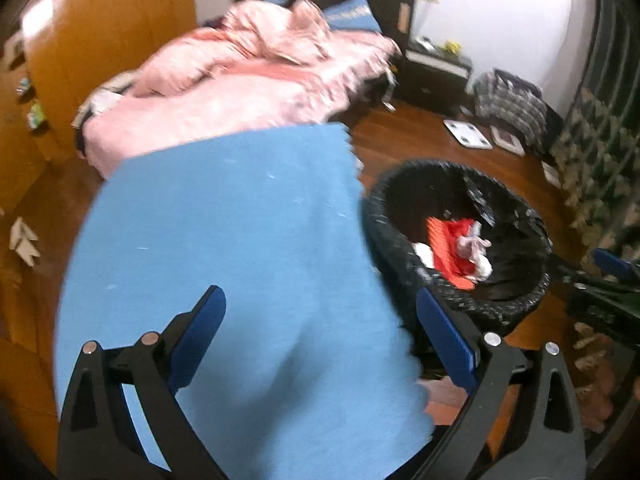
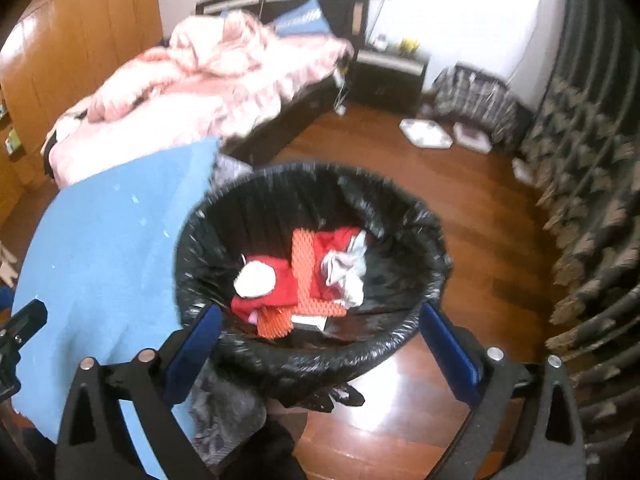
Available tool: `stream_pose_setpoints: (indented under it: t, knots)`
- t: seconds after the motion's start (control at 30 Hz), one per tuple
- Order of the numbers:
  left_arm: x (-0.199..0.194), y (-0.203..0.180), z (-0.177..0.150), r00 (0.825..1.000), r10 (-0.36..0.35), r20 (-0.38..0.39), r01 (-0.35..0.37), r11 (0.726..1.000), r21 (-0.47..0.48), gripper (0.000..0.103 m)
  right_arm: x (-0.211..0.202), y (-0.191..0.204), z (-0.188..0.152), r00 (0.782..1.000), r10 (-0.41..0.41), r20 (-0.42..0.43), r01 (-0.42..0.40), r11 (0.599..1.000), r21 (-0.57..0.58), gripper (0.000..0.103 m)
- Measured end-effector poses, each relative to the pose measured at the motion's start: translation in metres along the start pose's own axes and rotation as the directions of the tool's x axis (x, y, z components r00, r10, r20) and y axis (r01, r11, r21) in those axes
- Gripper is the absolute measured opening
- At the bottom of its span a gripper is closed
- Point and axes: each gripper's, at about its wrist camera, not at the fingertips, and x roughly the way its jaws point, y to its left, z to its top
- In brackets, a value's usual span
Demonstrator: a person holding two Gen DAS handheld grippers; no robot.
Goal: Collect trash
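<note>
A round bin lined with a black bag [image 2: 400, 208] stands on the wooden floor; it also shows in the left wrist view [image 1: 520, 304]. Inside lie red wrappers [image 2: 276, 292], an orange net [image 2: 304, 264], a white ball of paper [image 2: 256, 278] and a crumpled grey-white tissue [image 2: 348, 272]. My right gripper [image 2: 318, 340] is open and empty, just above the bin's near rim. My left gripper [image 1: 320, 340] is open and empty over a blue mat [image 1: 224, 240], to the left of the bin.
A bed with pink bedding [image 1: 240, 92] lies behind the mat. Wooden wardrobes [image 1: 100, 40] stand at the left. A dark nightstand [image 2: 392, 76], a white scale [image 2: 426, 134], a plaid bag [image 2: 476, 104] and patterned curtains [image 2: 592, 200] are at the right. Grey cloth [image 2: 224, 404] lies by the bin.
</note>
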Motion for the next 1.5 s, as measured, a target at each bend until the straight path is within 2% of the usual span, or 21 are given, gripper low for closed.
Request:
stream_pose_setpoints:
  t: [0.07,0.17,0.3,0.43,0.53,0.73,0.83,0.93,1.03,1.23,1.43,1.5]
  knots:
    - [-0.024,0.010,-0.006,0.998,0.028,0.047,-0.028,1.000,0.001,0.097,-0.027,0.013,-0.002,1.000,-0.009,0.028,0.008,1.000,0.005,0.097]
    - [-0.064,0.028,-0.017,0.987,0.101,0.128,-0.102,0.995,-0.001,0.097,-0.069,0.037,-0.008,0.997,0.001,0.080,0.001,1.000,-0.024,0.097]
    - [-0.116,0.059,-0.031,0.974,0.146,0.171,-0.140,0.989,-0.048,0.097,-0.121,0.065,-0.022,0.990,0.050,0.133,-0.046,0.998,-0.034,0.097]
    - [-0.167,0.089,-0.045,0.952,0.204,0.228,-0.180,0.976,-0.122,0.097,-0.170,0.089,-0.033,0.974,0.049,0.222,-0.040,0.998,-0.045,0.097]
    - [-0.201,0.112,-0.056,0.942,0.233,0.242,-0.194,0.966,-0.172,0.097,-0.205,0.105,-0.044,0.961,0.047,0.273,-0.036,0.998,-0.044,0.097]
    - [-0.268,0.140,-0.083,0.903,0.314,0.294,-0.248,0.938,-0.240,0.097,-0.264,0.124,-0.067,0.923,0.060,0.380,-0.052,0.998,-0.031,0.097]
    - [-0.298,0.146,-0.100,0.874,0.366,0.320,-0.289,0.920,-0.265,0.097,-0.292,0.131,-0.081,0.902,0.071,0.425,-0.059,0.997,-0.041,0.097]
    - [-0.319,0.150,-0.112,0.874,0.361,0.325,-0.277,0.920,-0.277,0.097,-0.315,0.135,-0.094,0.890,0.084,0.449,-0.067,0.996,-0.052,0.097]
    - [-0.345,0.148,-0.127,0.850,0.386,0.359,-0.290,0.911,-0.294,0.097,-0.335,0.135,-0.105,0.874,0.088,0.477,-0.071,0.996,-0.052,0.097]
    - [-0.381,0.145,-0.145,0.823,0.402,0.402,-0.294,0.906,-0.305,0.097,-0.381,0.129,-0.129,0.827,0.083,0.556,-0.078,0.996,-0.034,0.097]
    - [-0.405,0.146,-0.155,0.800,0.413,0.436,-0.284,0.900,-0.332,0.097,-0.413,0.127,-0.139,0.777,0.079,0.624,-0.080,0.996,-0.027,0.097]
    - [-0.410,0.146,-0.158,0.798,0.411,0.441,-0.280,0.900,-0.333,0.097,-0.422,0.127,-0.142,0.766,0.079,0.638,-0.078,0.997,-0.029,0.097]
